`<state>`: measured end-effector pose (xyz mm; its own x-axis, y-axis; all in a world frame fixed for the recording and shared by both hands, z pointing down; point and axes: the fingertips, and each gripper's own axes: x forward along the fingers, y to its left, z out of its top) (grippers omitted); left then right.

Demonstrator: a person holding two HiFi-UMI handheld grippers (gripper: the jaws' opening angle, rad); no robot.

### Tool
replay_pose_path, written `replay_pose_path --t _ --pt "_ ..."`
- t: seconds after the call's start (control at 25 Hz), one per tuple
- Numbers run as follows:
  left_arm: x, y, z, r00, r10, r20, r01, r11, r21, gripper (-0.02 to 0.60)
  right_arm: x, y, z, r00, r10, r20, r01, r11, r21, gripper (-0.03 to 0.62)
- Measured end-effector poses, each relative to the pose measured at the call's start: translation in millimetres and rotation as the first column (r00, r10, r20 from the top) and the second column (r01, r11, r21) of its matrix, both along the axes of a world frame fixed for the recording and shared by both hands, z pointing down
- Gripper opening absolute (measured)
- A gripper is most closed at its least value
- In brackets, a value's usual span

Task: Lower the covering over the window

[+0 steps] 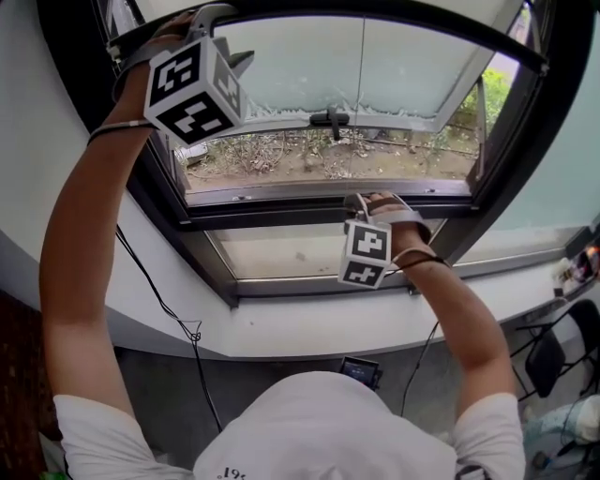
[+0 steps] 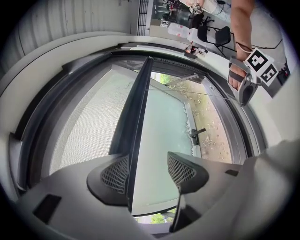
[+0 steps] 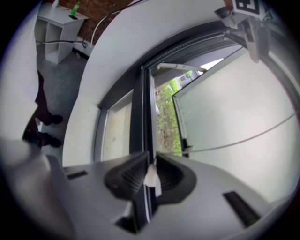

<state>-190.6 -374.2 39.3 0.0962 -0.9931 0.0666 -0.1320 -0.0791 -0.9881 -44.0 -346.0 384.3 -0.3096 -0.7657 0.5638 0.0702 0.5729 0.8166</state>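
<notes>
The covering is a fine mesh screen [image 2: 86, 124] with a dark bottom rail [image 2: 137, 117], and it sits high at the window's top [image 1: 441, 26]. My left gripper [image 1: 234, 33] reaches up to the rail's left end. Its jaws [image 2: 147, 159] stand open around the rail, which lies against the left pad with a gap to the right one. My right gripper [image 1: 361, 200] is low, on the dark crossbar [image 1: 281, 214] of the frame. In the right gripper view it [image 3: 151, 161] is shut on a small white tab [image 3: 152, 177] beside that bar.
A frosted glass pane [image 1: 375, 66] is swung outward, with a black handle [image 1: 330, 118] on its lower edge. Bare ground with plants [image 1: 309, 155] shows outside. Below run a white sill [image 1: 281, 328], hanging cables [image 1: 178, 319] and a folding chair [image 1: 562, 352]. A person's legs [image 3: 40, 122] stand nearby.
</notes>
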Motion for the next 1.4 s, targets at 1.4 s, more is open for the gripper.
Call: replay_pose_path --t 1.4 --pt "2.2 12.7 60.4 0.998 -0.052 -0.021 0.048 0.985 -0.163 0.255 24.5 26.7 56.4 0.996 0.059 0.061 -0.05 0.99 -0.133 0.06"
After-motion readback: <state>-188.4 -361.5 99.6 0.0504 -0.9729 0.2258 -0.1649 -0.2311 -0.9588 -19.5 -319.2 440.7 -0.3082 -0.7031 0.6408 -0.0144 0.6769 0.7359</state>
